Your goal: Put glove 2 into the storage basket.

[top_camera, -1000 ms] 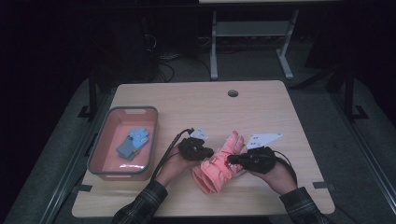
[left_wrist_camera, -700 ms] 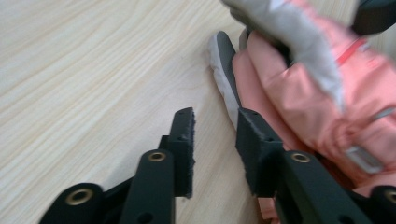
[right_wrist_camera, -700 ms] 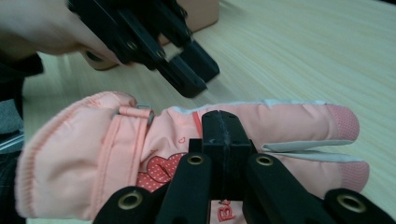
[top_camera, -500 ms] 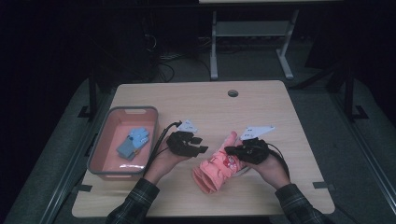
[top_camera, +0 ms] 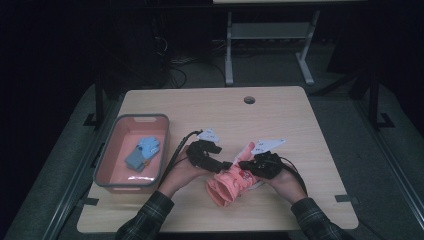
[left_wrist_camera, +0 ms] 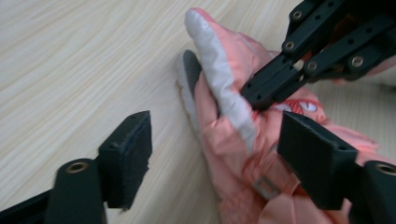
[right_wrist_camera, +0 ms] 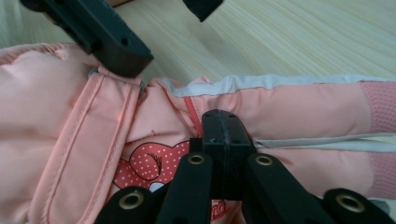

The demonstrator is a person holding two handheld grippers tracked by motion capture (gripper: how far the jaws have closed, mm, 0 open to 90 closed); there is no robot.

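Note:
A pink padded glove (top_camera: pixel 231 181) lies on the wooden table (top_camera: pixel 210 110) near its front edge. My left gripper (top_camera: pixel 220 163) reaches it from the left. In the left gripper view the jaws have just been opening and my left gripper (left_wrist_camera: pixel 219 158) stands open, with the pink glove (left_wrist_camera: pixel 224 126) partly between the pads, its cuff against the right pad. My right gripper (top_camera: pixel 246 164) comes in from the right. Its jaws are shut on a fold of the pink glove (right_wrist_camera: pixel 289 107) in the right gripper view, where my right gripper (right_wrist_camera: pixel 223 128) pinches near the dotted heart patch.
A pink bin (top_camera: pixel 114 156) stands at the table's left side with a blue glove (top_camera: pixel 144 151) inside. A round cable hole (top_camera: pixel 249 100) sits near the far edge. Cables trail from both grippers across the table.
My left gripper's jaws have opened and let go of the pink glove. My right gripper has shifted left and lower with the glove, which now lies more bunched up.

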